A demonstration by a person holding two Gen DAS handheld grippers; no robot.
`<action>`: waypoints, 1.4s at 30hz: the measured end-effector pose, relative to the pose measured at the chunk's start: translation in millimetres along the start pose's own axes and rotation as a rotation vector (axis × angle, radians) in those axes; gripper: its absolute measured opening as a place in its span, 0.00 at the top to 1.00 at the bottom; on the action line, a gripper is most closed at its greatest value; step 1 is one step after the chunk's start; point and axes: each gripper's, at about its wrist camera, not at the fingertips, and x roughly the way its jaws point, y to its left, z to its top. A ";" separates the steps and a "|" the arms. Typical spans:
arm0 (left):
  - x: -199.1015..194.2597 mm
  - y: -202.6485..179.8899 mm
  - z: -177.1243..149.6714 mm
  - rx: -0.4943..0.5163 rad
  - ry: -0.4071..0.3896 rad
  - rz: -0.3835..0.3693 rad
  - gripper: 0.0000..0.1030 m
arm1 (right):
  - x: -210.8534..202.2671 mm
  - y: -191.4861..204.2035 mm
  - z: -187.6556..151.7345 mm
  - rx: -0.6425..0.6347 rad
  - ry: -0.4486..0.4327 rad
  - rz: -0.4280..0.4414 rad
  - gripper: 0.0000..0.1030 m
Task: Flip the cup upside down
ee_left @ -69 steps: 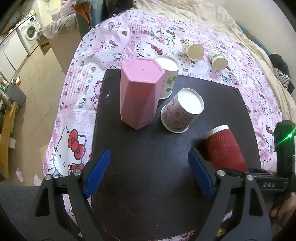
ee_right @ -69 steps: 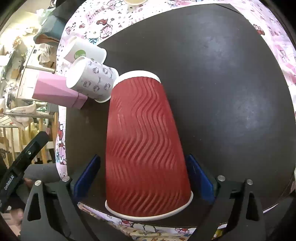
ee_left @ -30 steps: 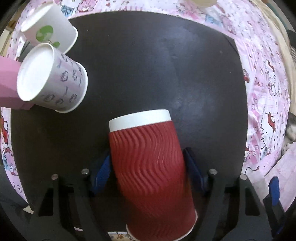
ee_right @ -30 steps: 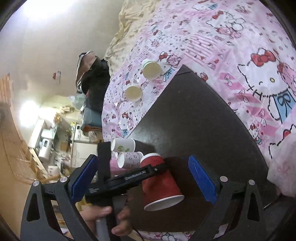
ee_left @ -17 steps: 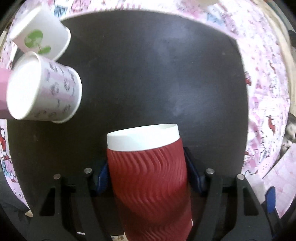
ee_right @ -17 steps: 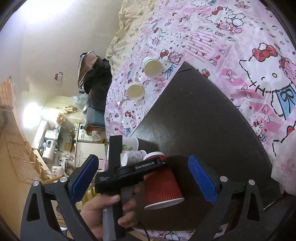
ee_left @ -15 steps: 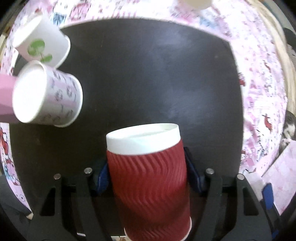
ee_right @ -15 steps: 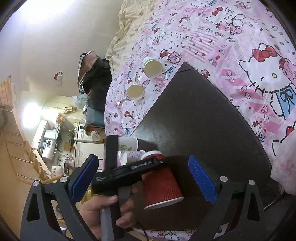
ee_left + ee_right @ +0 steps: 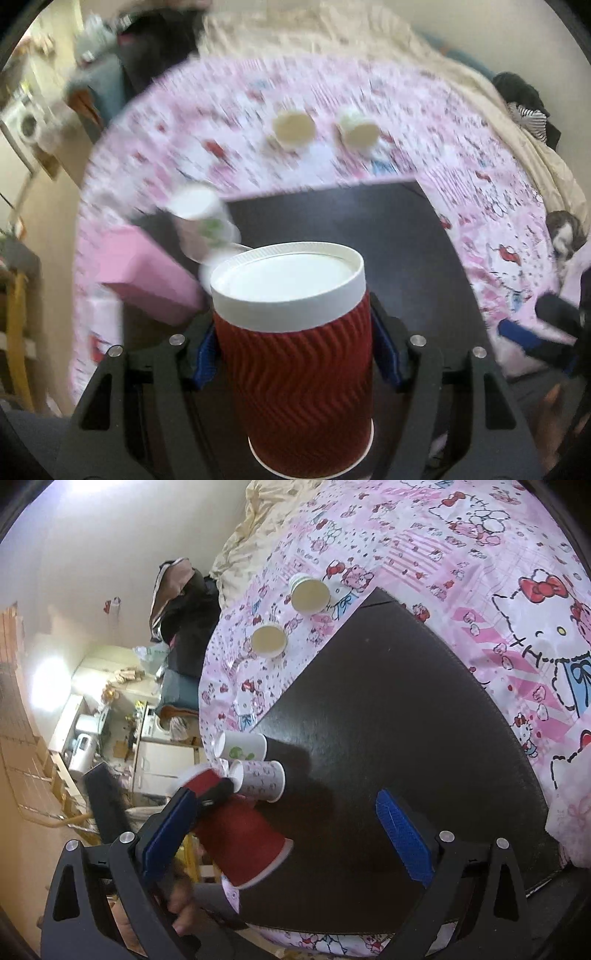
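My left fingers (image 9: 294, 349) clench the red cup (image 9: 295, 354), lifted mid-turn, not yet set down; right fingers (image 9: 284, 840) spread empty

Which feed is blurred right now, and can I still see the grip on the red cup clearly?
Left wrist view: the background bedsheet is smeared by motion blur, but the red cup stays fairly sharp, clamped in the left gripper. Right wrist view: mostly sharp, bright glare at upper left, right gripper open; the cup there looks slightly blurred.
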 end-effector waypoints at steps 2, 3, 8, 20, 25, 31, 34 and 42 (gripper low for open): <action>-12.9 19.5 -13.6 -0.002 -0.081 0.033 0.37 | 3.5 2.7 -2.3 -0.015 0.009 -0.010 0.03; -17.5 27.4 -19.9 -0.004 -0.113 0.044 0.37 | 5.8 4.9 -3.7 -0.027 0.017 -0.016 0.03; -18.7 64.7 -52.8 -0.046 -0.197 0.119 0.37 | 20.5 19.4 -12.9 -0.104 0.059 -0.061 0.03; 1.9 70.2 -73.4 -0.062 -0.280 0.203 0.37 | 32.1 32.7 -22.7 -0.176 0.082 -0.096 0.03; 7.3 66.2 -82.2 -0.060 -0.269 0.214 0.37 | 30.5 31.5 -23.1 -0.167 0.084 -0.086 0.03; 3.8 65.8 -92.3 -0.085 -0.236 0.190 0.35 | 29.8 33.8 -23.2 -0.166 0.085 -0.069 0.03; 8.4 66.4 -100.3 -0.103 -0.158 0.152 0.34 | 28.7 35.5 -23.5 -0.171 0.084 -0.063 0.03; 10.9 64.6 -106.7 -0.112 -0.120 0.155 0.34 | 30.9 34.8 -23.4 -0.165 0.096 -0.063 0.03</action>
